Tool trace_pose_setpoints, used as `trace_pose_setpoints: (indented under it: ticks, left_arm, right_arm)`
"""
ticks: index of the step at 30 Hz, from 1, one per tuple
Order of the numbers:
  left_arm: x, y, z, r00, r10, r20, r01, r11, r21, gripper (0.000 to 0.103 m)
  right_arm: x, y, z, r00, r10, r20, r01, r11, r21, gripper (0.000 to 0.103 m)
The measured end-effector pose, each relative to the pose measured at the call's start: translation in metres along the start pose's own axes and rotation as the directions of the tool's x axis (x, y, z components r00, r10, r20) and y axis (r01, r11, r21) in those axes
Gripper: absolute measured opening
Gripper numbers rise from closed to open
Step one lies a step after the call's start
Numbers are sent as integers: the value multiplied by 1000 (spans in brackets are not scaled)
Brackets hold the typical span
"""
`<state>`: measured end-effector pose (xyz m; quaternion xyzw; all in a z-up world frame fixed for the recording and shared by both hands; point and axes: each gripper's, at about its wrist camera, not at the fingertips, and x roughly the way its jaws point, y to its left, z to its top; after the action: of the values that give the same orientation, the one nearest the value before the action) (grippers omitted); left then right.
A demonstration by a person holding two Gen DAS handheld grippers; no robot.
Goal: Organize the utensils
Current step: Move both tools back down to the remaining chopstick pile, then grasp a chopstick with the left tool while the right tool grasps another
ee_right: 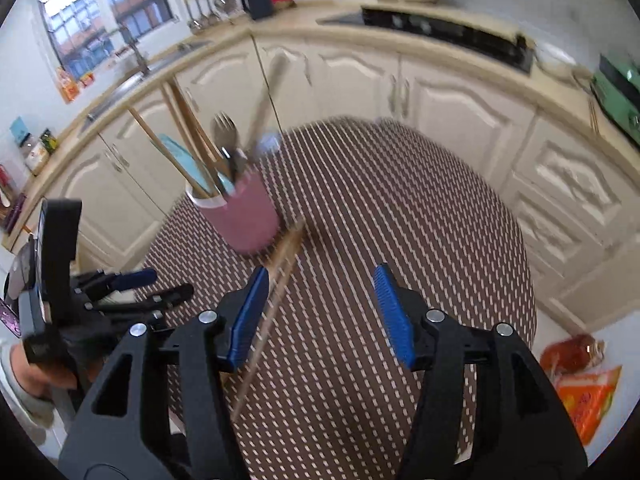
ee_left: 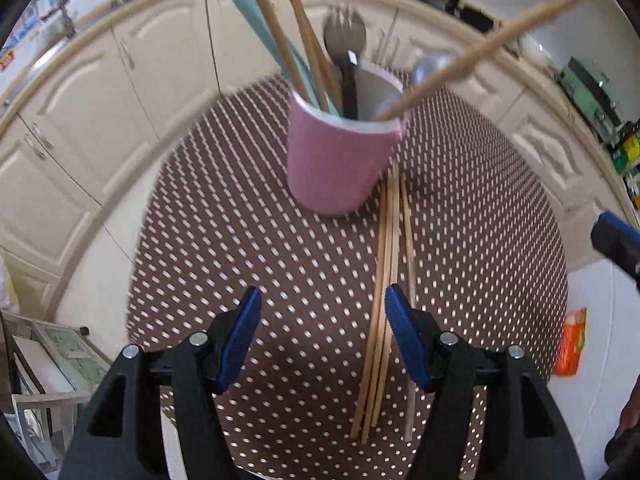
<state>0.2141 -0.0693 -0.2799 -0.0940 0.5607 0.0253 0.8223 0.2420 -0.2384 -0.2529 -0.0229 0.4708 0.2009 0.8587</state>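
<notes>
Left to right. Left gripper [ee_left: 322,344]: blue-padded jaws spread, pinching nothing, tilted down over brown white-dotted table mat [ee_left: 240,220]. Bundle of loose wooden chopsticks [ee_left: 386,300] flat on mat, running from just inside right-hand jaw, partly passing under its pad, away to foot of pink cylindrical utensil cup [ee_left: 340,160], seemingly touching it. Cup straight ahead of jaws, upright, already stocked: long wooden sticks, pale teal flat handle, dark-handled grey fork [ee_left: 345,34], metal spoon bowl [ee_left: 430,66] at far rim.

Right gripper [ee_right: 320,312]: jaws likewise spread and empty; same chopsticks lying beyond left-hand jaw, outside the gap; cup ahead and to the left; other gripper at left edge.

Step judged in hand: collection of remaining chopsticks for transfer to cup. Next move, as judged: bundle centred between left jaws, closed across the sticks, lifted, upended, dropped into cup without tipping it.

Hard to make out: exact chopstick count (blurred, overlapping); near ends partly covered by jaw; cup contents below rim hidden; upper stick ends cut off by frame; orange packet [ee_left: 570,340] unreadable.
</notes>
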Motion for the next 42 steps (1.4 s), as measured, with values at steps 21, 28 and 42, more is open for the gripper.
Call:
trace_pose_setpoints:
  ticks: [21, 28, 42]
  left_arm:
    - [82, -32, 3, 982, 49, -184, -23, 990, 139, 65]
    - [97, -42, 17, 978, 93, -185, -57, 980, 190, 69]
    - [105, -57, 30, 977, 15, -211, 24, 983, 184, 5]
  right_arm:
    - [32, -37, -51, 982, 43, -182, -5, 979, 202, 57]
    - [37, -35, -49, 979, 48, -198, -6, 978, 207, 58]
    - [57, -13, -44, 967, 76, -243, -34, 985, 171, 58]
